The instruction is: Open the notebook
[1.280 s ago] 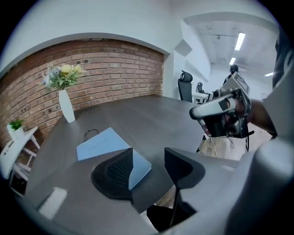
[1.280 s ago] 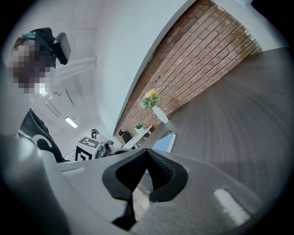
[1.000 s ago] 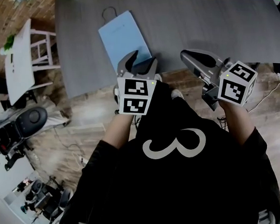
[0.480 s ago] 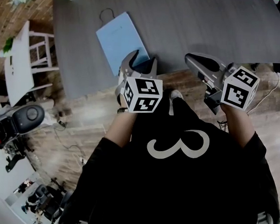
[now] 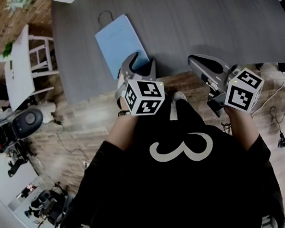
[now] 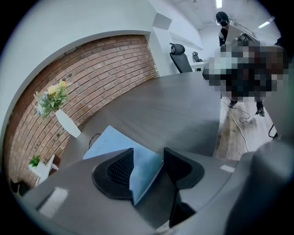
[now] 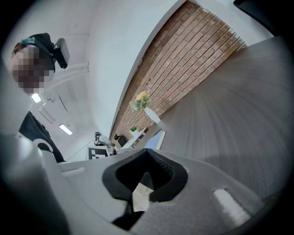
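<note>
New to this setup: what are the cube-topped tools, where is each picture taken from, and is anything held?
No robot here: a person holds a two-jaw hand-held gripper, topped by a marker cube, in each hand. The head view comes from a camera on the person's head, looking down; each gripper view comes from a camera riding on that tool, looking along its jaws. A closed light blue notebook lies on the grey table. The left hand-held gripper has its jaws apart, just closing a little, with the notebook's near corner showing between them, not pinched. The right hand-held gripper has its jaws together on nothing.
</note>
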Motion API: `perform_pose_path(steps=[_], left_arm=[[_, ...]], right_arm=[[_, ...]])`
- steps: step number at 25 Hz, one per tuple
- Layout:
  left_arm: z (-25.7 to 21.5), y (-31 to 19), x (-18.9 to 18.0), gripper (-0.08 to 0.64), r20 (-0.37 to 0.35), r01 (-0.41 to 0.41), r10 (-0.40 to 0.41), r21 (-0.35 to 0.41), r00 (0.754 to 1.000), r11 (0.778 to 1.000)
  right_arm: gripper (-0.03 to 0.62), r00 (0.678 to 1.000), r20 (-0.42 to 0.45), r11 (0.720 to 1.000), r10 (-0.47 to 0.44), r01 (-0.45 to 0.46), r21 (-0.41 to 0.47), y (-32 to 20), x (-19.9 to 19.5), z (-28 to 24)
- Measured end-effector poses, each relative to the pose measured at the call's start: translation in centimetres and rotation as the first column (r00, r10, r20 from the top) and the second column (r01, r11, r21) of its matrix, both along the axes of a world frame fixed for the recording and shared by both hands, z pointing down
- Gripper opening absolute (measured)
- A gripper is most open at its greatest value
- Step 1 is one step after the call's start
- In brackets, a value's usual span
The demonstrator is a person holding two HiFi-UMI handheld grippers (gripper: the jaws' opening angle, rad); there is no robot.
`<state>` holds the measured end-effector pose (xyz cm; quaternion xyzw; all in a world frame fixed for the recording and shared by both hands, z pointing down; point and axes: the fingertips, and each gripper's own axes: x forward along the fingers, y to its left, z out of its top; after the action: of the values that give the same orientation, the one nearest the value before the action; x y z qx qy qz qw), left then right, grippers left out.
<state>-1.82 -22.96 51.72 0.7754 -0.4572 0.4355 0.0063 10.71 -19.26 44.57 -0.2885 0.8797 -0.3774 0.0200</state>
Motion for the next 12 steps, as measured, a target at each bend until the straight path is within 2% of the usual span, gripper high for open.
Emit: perform_pose_path(steps=[6, 12], left_arm=[[0.33, -0.01, -0.17, 0.21, -0.01, 0.013, -0.013, -0.036, 1.0, 0.999], [0.44, 0.28, 0.29, 0.081, -0.028, 0.005, -0.007, -0.058, 1.0, 0.998]], right_arm=[[0.0, 1.0, 0.013, 1.0, 0.01, -0.01, 0.001, -0.12, 0.01, -0.13], [0.0, 0.999, 0.038, 1.0, 0.018, -0.018, 0.004, -0.06, -0.15, -0.1]])
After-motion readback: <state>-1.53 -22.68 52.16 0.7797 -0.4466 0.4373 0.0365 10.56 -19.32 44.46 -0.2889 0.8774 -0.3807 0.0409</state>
